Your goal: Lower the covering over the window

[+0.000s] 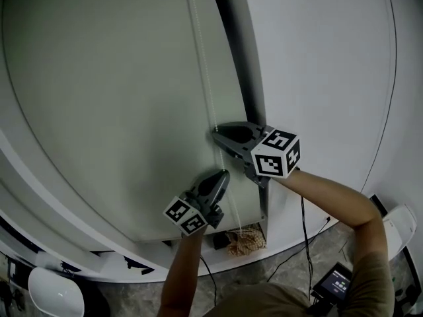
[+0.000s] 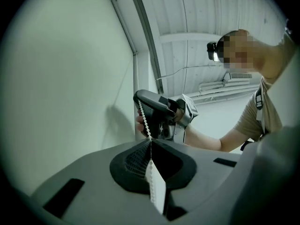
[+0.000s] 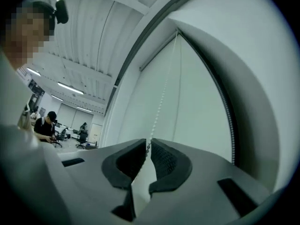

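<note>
A pale roller blind [image 1: 112,98] covers the window, and its white bead chain [image 1: 205,78] hangs down along its right edge. In the head view my left gripper [image 1: 225,172] is the lower one, shut on the bead chain [image 2: 145,121], which runs up out of its closed tips [image 2: 151,142]. My right gripper [image 1: 215,134] is higher on the same chain, just above the left. Its jaws [image 3: 148,144] stand a narrow gap apart with the chain [image 3: 161,102] passing between them, the pads not pressing on it. The left gripper view shows the right gripper [image 2: 140,97] beside the chain.
A dark window frame strip [image 1: 244,65] borders the blind on the right, then a white wall [image 1: 330,65]. Below lie a tangled heap of cord [image 1: 246,242], black cables [image 1: 304,243], a small screen device [image 1: 337,282] and a white helmet [image 1: 56,294]. People sit far off [image 3: 47,125].
</note>
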